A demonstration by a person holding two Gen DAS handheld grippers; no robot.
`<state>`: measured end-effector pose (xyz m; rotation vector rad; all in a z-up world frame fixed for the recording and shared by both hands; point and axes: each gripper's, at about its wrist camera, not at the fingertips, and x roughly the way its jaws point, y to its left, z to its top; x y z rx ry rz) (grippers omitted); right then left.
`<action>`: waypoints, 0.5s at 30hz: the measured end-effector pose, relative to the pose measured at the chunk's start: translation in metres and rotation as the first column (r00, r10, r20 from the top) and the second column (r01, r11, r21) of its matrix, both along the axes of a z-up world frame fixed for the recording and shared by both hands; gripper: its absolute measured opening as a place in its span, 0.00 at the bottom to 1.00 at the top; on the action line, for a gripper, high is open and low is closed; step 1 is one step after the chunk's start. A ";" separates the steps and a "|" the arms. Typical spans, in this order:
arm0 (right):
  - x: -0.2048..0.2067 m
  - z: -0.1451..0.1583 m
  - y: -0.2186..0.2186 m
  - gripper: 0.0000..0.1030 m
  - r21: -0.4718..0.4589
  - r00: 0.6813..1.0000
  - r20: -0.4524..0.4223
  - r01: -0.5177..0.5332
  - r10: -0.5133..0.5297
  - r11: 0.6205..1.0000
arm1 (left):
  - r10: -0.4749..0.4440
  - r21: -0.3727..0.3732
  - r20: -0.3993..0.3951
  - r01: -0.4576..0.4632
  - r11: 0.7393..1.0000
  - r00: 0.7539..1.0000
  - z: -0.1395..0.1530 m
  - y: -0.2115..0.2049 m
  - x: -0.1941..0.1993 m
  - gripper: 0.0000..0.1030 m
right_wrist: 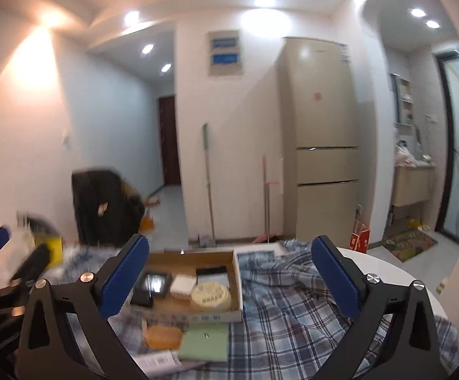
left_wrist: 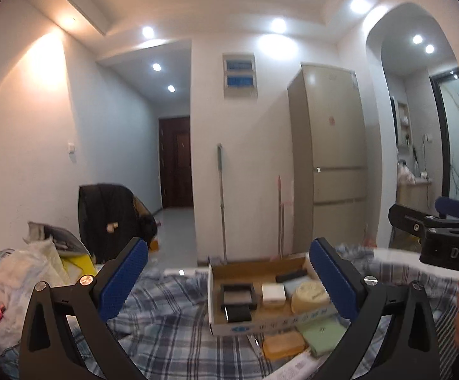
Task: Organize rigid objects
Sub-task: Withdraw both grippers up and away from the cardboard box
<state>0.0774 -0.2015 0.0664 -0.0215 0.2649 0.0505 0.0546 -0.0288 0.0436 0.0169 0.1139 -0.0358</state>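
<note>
An open cardboard box sits on a plaid cloth. Inside lie a black framed item, a white square block, a round cream tin and a dark flat bar. In front of the box lie an orange case and a pale green case. My left gripper is open and empty, raised before the box. My right gripper is open and empty, raised to the right of the box.
The plaid cloth covers a white table. Bags and clutter are piled at the left. A dark chair, a mop and a tall fridge stand behind. The right gripper shows at the left wrist view's right edge.
</note>
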 end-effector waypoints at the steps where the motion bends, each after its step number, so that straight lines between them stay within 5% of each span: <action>1: 0.003 -0.006 0.000 0.99 -0.001 1.000 -0.022 -0.002 0.002 1.000 | -0.015 -0.010 -0.021 0.015 1.000 1.000 -0.009 0.001 0.008 1.00; 6: 0.027 -0.035 0.000 0.99 0.010 0.989 -0.146 -0.030 0.032 0.999 | -0.013 -0.075 -0.089 0.006 0.997 0.996 -0.045 0.011 0.026 1.00; 9: 0.044 -0.057 0.001 0.99 -0.012 0.968 -0.250 -0.025 0.021 1.000 | 0.040 -0.054 -0.177 -0.050 0.997 0.983 -0.056 0.010 0.042 1.00; 15: 0.060 -0.086 -0.002 0.99 -0.004 0.923 -0.383 -0.034 0.030 0.999 | 0.020 -0.095 -0.162 -0.036 0.995 0.987 -0.058 0.018 0.036 1.00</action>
